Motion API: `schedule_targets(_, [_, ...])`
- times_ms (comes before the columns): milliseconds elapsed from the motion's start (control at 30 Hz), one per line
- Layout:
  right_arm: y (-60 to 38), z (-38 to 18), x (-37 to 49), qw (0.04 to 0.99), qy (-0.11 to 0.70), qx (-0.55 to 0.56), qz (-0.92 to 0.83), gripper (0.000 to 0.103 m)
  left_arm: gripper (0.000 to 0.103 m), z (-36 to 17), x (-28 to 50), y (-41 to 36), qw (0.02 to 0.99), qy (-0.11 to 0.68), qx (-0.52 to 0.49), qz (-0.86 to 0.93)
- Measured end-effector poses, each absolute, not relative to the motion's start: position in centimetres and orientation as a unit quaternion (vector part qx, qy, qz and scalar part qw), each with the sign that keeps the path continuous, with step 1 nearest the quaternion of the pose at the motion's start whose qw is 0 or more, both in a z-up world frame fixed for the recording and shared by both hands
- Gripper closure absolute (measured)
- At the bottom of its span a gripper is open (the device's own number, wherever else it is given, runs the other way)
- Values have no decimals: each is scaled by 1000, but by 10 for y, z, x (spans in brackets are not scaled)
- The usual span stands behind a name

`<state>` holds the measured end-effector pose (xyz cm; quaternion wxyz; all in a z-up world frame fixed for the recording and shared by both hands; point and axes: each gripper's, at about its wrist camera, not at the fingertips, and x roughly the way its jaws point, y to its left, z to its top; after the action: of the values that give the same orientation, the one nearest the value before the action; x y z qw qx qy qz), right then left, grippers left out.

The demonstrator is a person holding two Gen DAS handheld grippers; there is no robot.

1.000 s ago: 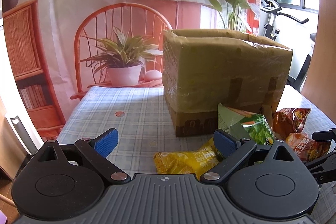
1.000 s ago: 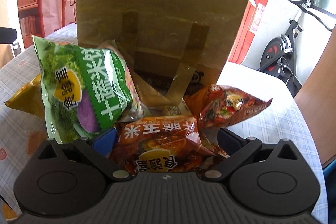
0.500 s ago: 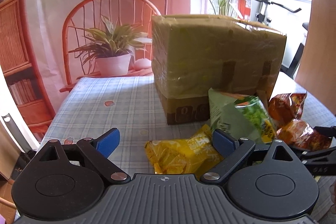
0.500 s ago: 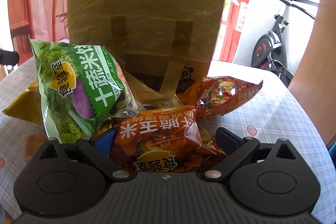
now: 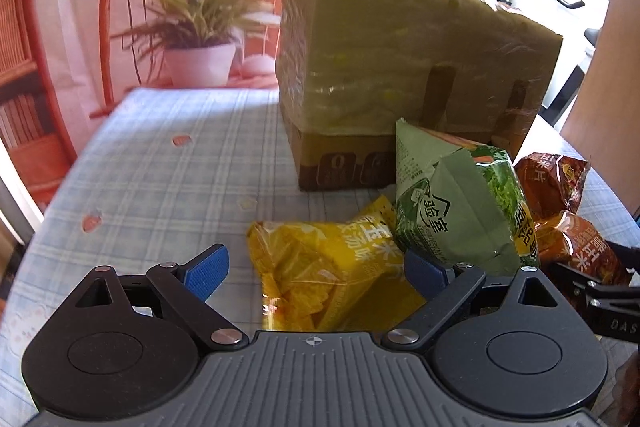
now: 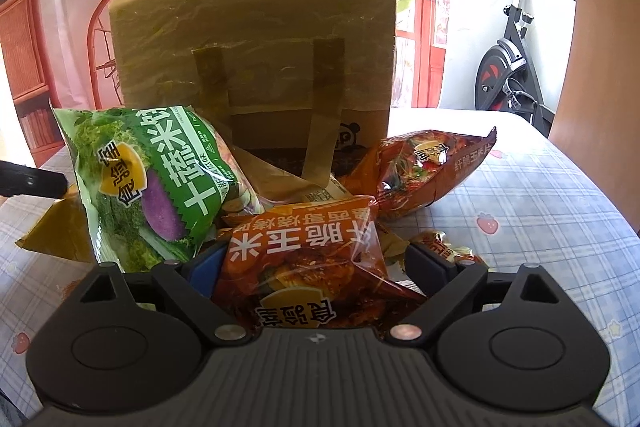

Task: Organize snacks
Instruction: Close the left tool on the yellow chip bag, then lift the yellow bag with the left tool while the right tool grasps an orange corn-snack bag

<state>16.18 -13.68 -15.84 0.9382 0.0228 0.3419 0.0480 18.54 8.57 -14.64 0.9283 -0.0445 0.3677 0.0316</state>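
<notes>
Right gripper [image 6: 312, 263]: jaws closing around the orange bag [image 6: 304, 267], left pad touching, right pad apart.
Left gripper [image 5: 316, 269]: jaws wide apart over the yellow bag [image 5: 320, 267].
Green bag [image 6: 148, 183]: leaning behind.
Cardboard box [image 6: 256, 59]: farthest, on the checked tablecloth [image 6: 540, 195].

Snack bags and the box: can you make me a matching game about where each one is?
Things:
1 yellow bag
2 orange bag
3 green bag
4 cardboard box

Places:
A between the right gripper's closing jaws
B standing behind the snacks
C leaning beside the orange bag
D lying in front of the open left gripper

Pairs: 1-D, 2-A, 3-C, 4-B
</notes>
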Motion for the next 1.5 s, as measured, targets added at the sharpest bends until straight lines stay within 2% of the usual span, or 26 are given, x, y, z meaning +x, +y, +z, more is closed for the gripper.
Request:
schedule_targets(467, [-140,-160,162,937,343,29,52,9,7,-172,201,86,910,404,-84,26])
schedule_targets(667, [-139,-161,162,936,346,31,55,9,7,-179,197,95,910,396,-118,18])
schedule_targets(700, [-139,-162,162,936,347,32,55,9,10,-179,196,95,911,394,-118,16])
schedule_targets(800, [-140,-161,163,935,350,34,56,9,29,-174,192,90,922,377,-92,-7])
schedule_targets(933, [-142,-160,165,932,356,38,63,12,35,-170,191,90,922,377,-88,0])
schedule_targets(967, [-142,-159,165,931,357,40,69,17,36,-169,191,92,921,378,-93,4])
schedule_targets(1067, [-140,-156,167,930,359,36,76,20,39,-165,188,97,922,376,-95,17])
schedule_targets(1500, [-146,-143,174,928,361,49,80,23,41,-140,178,113,934,344,-89,36])
